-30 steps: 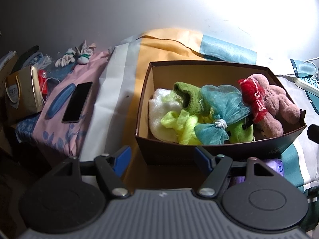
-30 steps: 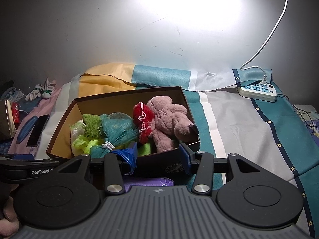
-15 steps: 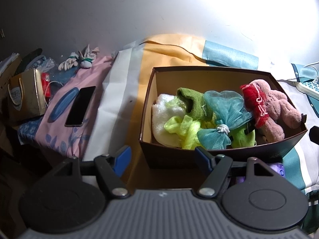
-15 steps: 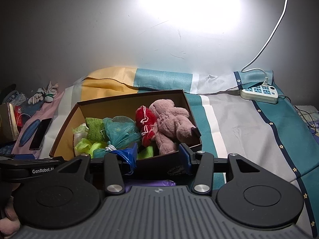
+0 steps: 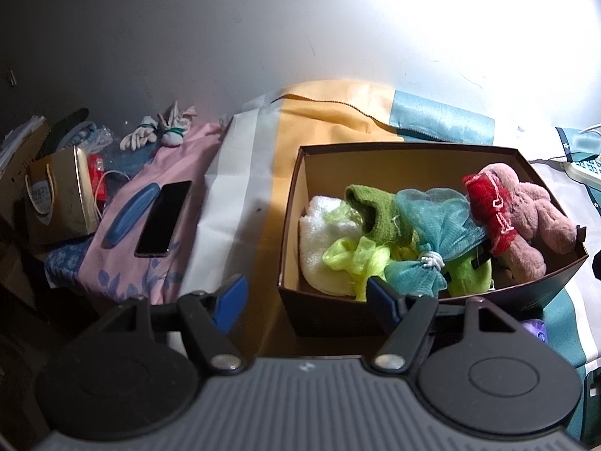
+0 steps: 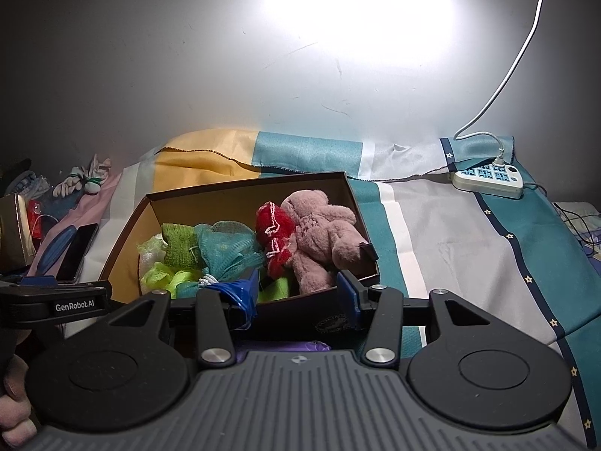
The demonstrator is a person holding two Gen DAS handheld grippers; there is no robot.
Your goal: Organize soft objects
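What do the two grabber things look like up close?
Both look alike. The left gripper and the right gripper each have two blue fingertip pads on black arms with silver bolts, two round black discs, and a ribbed grey body bearing a small round logo. In the right view, the left gripper's side reads "GenRobot.AI" in white letters.

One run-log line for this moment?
box: holds plush, mesh puffs, towel | left gripper: open, empty | right gripper: open, empty | both short of box
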